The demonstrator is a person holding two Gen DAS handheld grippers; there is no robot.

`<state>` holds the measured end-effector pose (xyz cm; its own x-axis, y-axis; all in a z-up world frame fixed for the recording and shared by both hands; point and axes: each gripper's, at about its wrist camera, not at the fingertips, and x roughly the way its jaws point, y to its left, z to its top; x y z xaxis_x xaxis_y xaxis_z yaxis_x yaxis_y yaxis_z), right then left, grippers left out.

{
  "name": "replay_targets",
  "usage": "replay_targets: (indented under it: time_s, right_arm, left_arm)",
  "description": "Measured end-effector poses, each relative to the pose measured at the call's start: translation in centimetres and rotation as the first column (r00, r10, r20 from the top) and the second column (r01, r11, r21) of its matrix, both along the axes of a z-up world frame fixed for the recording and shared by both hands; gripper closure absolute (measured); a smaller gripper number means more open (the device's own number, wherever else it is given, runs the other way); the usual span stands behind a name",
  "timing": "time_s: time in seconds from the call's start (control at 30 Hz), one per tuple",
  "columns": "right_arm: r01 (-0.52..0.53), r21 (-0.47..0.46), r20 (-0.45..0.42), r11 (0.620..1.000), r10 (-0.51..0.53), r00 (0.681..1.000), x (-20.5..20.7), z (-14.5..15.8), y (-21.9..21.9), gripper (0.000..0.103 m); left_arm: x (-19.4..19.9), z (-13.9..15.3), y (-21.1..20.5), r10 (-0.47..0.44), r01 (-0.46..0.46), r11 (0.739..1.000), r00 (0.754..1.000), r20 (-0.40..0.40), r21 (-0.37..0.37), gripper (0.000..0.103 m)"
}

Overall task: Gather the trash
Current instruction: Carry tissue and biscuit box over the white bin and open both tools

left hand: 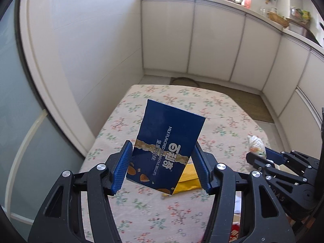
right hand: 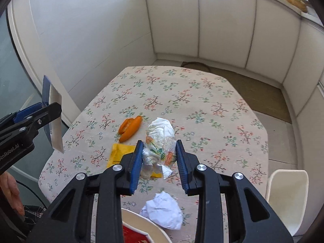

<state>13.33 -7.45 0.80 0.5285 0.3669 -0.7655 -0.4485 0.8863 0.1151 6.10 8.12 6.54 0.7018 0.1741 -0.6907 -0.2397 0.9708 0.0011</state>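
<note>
Table (right hand: pixel 202 101) is my landmark: above it my left gripper (left hand: pixel 162 168) clamps a blue biscuit box (left hand: pixel 168 143), my right gripper (right hand: pixel 160 166) a crumpled wrapper (right hand: pixel 160 141); orange peel (right hand: pixel 129 128), yellow packet (right hand: pixel 119 152) and paper ball (right hand: pixel 164 212) lie on it.

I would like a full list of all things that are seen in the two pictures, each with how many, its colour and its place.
biscuit box: 1, dark blue, held above the table
crumpled wrapper: 1, white with orange and green print, held above the table
orange peel: 1, orange, on the tablecloth
yellow packet: 1, yellow, on the tablecloth near the peel
paper ball: 1, white, on the tablecloth at the near edge
table: 1, floral cloth, centre
chair: 1, white, right of the table
cabinets: a row, white, behind the table
left hand-held gripper: 1, black with blue pads, shut on the biscuit box
right hand-held gripper: 1, black with blue pads, shut on the crumpled wrapper
</note>
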Motion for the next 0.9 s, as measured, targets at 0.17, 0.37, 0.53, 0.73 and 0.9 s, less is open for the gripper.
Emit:
replay_targets:
  time_s: [0.17,0.37,0.53,0.73,0.9]
  right_arm:
    - [0.116,0.029,0.045,0.993,-0.117,0.992,-0.6,1.3,-5.6,0.071]
    - [0.253,0.042,0.093,0.967,-0.256,0.962,-1.0,2.0,-12.1,0.071]
    - [0.387,0.048,0.127,0.921,-0.39,0.912,-1.6,1.9,-17.2,0.071]
    - [0.56,0.029,0.16,0.828,-0.556,0.815,-1.9,1.3,-23.5,0.071]
    - [0.685,0.001,0.153,0.729,-0.677,0.72,-2.1,0.1,-28.1,0.07]
  left_arm:
    - [0.3,0.2,-3.9,-0.075,0.075,0.997,0.995,0.059,-0.003,0.047]
    - [0.3,0.3,-8.6,-0.167,0.168,0.986,0.978,0.128,0.002,0.047]
    - [0.6,-0.3,-12.7,-0.248,0.251,0.968,0.956,0.159,-0.003,0.047]
    - [0.7,-2.1,-17.2,-0.332,0.335,0.942,0.93,0.155,0.011,0.047]
    - [1.1,-2.9,-19.8,-0.375,0.376,0.926,0.915,0.149,0.022,0.047]
